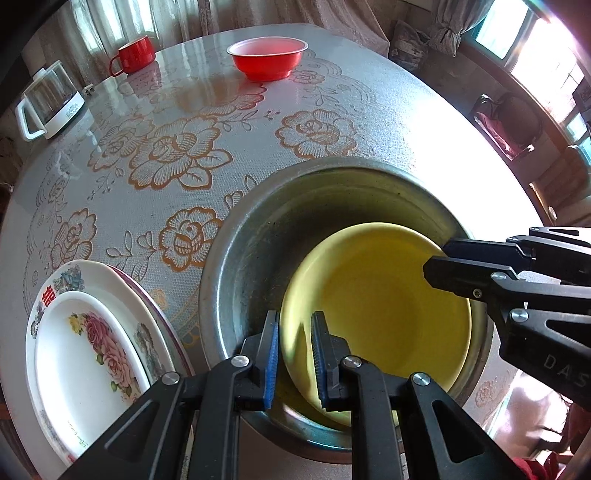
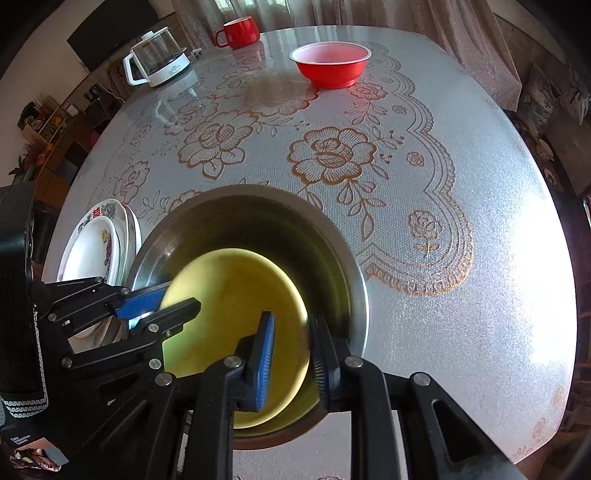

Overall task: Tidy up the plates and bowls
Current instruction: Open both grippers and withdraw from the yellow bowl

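While both grippers straddle its rim, the yellow plate (image 1: 376,314) sits tilted inside the metal basin (image 1: 236,258); left gripper (image 1: 293,360) and right gripper (image 2: 293,360) look pinched on it, though actual contact is hard to tell.

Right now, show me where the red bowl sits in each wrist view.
Left wrist: red bowl at top centre, far across the table.
Right wrist: red bowl at top, right of centre.
Shared landmark: the red mug, up and to the left of it in both.

Dull brushed metal basin (image 1: 236,258), glossy yellow bowl (image 1: 376,302), shiny textured plastic tablecloth (image 2: 443,184), glazed porcelain plates (image 1: 88,339)
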A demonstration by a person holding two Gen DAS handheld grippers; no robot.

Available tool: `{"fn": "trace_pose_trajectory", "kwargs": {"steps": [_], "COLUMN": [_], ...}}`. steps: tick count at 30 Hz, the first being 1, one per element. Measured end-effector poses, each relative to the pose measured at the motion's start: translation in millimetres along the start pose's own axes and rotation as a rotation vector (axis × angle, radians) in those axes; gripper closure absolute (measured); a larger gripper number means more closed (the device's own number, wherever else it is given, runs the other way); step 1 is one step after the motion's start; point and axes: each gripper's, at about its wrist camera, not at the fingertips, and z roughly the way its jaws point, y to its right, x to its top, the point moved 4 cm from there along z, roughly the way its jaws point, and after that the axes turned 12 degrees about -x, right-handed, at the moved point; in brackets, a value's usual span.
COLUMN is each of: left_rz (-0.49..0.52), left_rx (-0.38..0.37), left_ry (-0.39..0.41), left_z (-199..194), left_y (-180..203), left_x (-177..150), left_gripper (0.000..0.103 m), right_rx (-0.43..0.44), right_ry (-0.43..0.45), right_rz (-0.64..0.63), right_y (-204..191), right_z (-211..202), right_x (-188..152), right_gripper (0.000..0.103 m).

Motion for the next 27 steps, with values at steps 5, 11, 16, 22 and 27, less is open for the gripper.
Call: {"fn": "trace_pose_trajectory", "kwargs": {"steps": [5,11,16,22,27], "left_rz": [-0.043,-0.065,-0.089,-0.139,-0.205], "left_rx": [-0.032,-0.048,-0.067,-0.049,-0.043], "left_ry": [0.037,0.079,0.098,0.153,0.187], "left_z": [-10.0,-17.6,-22.9,-34.7,-42.7], "left_y": [-5.7,-5.8,-6.6,-15.1,-33.5], "left_x": [5.2,13.9,21.2,35.7,55.0], "left_gripper": [0.081,0.065,0.058,0.037,0.036], "right_rx": [0.023,0.048,0.085,0.087,0.035], "right_ry": [0.011,0.037,0.069,0.111,0.147], "right_rz": [0.027,0.043,0.061,0.094,0.088], "right_y": [5.5,9.9,14.9,34.7,57.7], "right_z": [1.2,-3.9,-10.5,-15.0,-13.0], "right_x": [0.2,5.2,15.2,37.9,66.2], "right_gripper": [0.082,0.082,0.082,0.082,0.082]}}
